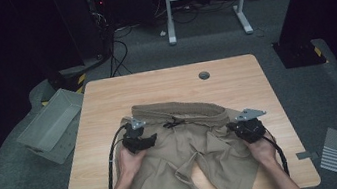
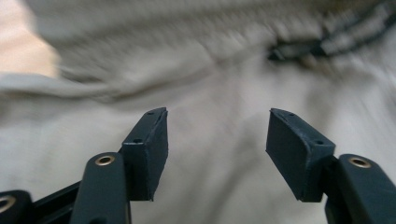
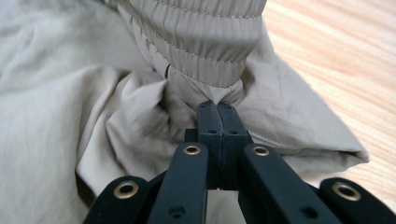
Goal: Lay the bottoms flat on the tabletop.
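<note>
Your beige shorts [image 1: 189, 147] lie crumpled on the desk's [image 1: 234, 77] near half, elastic waistband toward the far edge, legs over the near edge. Your right gripper [image 3: 217, 108] is clamped on bunched fabric just below the waistband's right end. Your left gripper [image 2: 217, 135] hangs wide over the cloth.

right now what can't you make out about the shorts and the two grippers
- Beige shorts: the leg hems are cut off by the bottom edge of the high view.
- Black drawstring: motion blur in the left gripper view hides any knot.
- Right gripper: shut on the shorts at the waistband; how much cloth is pinched is hidden by the pads.
- Left gripper: open above the cloth; touching or hovering is unclear.
</note>
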Tool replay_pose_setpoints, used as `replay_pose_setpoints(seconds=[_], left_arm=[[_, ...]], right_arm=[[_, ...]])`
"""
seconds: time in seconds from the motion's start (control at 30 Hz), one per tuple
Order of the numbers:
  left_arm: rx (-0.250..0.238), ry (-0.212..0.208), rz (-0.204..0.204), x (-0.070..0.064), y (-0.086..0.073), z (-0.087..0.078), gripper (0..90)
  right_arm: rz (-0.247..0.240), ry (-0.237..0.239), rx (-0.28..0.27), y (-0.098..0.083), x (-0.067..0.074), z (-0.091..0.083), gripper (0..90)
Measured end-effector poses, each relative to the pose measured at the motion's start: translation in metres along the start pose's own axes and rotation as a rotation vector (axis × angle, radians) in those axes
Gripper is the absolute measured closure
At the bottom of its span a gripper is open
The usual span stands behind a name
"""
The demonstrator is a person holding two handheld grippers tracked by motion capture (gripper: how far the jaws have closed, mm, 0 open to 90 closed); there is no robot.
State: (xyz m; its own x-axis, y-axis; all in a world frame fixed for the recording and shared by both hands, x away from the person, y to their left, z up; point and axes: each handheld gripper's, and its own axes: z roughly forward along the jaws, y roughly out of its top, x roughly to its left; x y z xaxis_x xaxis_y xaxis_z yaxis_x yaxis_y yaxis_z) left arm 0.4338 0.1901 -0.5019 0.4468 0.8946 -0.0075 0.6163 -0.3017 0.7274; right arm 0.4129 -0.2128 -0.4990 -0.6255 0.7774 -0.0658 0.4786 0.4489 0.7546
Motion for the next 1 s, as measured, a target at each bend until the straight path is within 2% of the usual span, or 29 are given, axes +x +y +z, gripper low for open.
replay_pose_setpoints(seconds=[0.13, 0.2, 0.27, 0.33, 0.37, 0.47, 0.57, 0.6, 0.63, 0.67, 0.73, 0.8, 0.83, 0.87, 0.9, 0.93, 0.97, 1.0], left_arm=[[-0.028, 0.060, -0.035, 0.012, 0.010, -0.002, 35.5], [-0.039, 0.078, -0.067, 0.020, 0.013, 0.000, 34.7], [-0.027, 0.091, -0.078, 0.027, 0.018, 0.004, 34.3], [-0.043, 0.103, -0.088, 0.030, 0.021, 0.007, 34.3], [-0.032, 0.106, -0.092, 0.031, 0.023, 0.010, 34.3], [-0.027, 0.134, -0.079, 0.032, 0.029, 0.018, 34.4], [-0.023, 0.154, -0.094, 0.034, 0.033, 0.025, 34.6], [-0.019, 0.159, -0.096, 0.035, 0.033, 0.027, 34.6], [-0.010, 0.161, -0.096, 0.034, 0.032, 0.029, 34.6], [-0.001, 0.159, -0.091, 0.033, 0.031, 0.030, 34.6], [0.010, 0.155, -0.064, 0.029, 0.028, 0.032, 34.3], [0.013, 0.135, -0.033, 0.025, 0.023, 0.032, 34.3], [0.025, 0.129, -0.015, 0.023, 0.022, 0.033, 34.3], [0.036, 0.125, 0.001, 0.021, 0.022, 0.033, 34.1], [0.043, 0.120, 0.011, 0.019, 0.022, 0.035, 34.1], [0.045, 0.114, 0.017, 0.017, 0.022, 0.036, 34.1], [0.047, 0.113, 0.019, 0.016, 0.022, 0.037, 34.3], [0.053, 0.113, 0.018, 0.015, 0.021, 0.040, 34.4]], right_arm=[[0.005, -0.014, -0.020, 0.008, -0.004, -0.002, 89.9], [0.011, -0.021, -0.035, 0.012, -0.007, -0.003, 89.9], [0.023, -0.028, -0.054, 0.018, -0.010, -0.003, 89.9], [0.033, -0.038, -0.071, 0.025, -0.014, -0.003, 89.8], [0.041, -0.043, -0.079, 0.029, -0.016, -0.002, 89.9], [0.071, -0.066, -0.097, 0.040, -0.023, 0.002, 89.8], [0.101, -0.111, -0.081, 0.049, -0.033, 0.014, 89.2], [0.134, -0.149, -0.045, 0.050, -0.040, 0.026, 82.6], [0.160, -0.162, -0.018, 0.048, -0.043, 0.032, 76.7], [0.160, -0.162, -0.018, 0.048, -0.043, 0.032, 76.7], [0.185, -0.182, 0.025, 0.044, -0.047, 0.040, 65.0], [0.186, -0.193, 0.022, 0.038, -0.045, 0.038, 59.2], [0.177, -0.197, 0.008, 0.036, -0.042, 0.034, 56.9], [0.152, -0.184, -0.015, 0.032, -0.033, 0.025, 55.5], [0.152, -0.184, -0.015, 0.032, -0.033, 0.025, 55.5], [0.140, -0.160, -0.013, 0.030, -0.028, 0.022, 55.4], [0.106, -0.137, 0.011, 0.027, -0.021, 0.021, 55.5], [0.083, -0.132, 0.030, 0.026, -0.017, 0.021, 55.7]])
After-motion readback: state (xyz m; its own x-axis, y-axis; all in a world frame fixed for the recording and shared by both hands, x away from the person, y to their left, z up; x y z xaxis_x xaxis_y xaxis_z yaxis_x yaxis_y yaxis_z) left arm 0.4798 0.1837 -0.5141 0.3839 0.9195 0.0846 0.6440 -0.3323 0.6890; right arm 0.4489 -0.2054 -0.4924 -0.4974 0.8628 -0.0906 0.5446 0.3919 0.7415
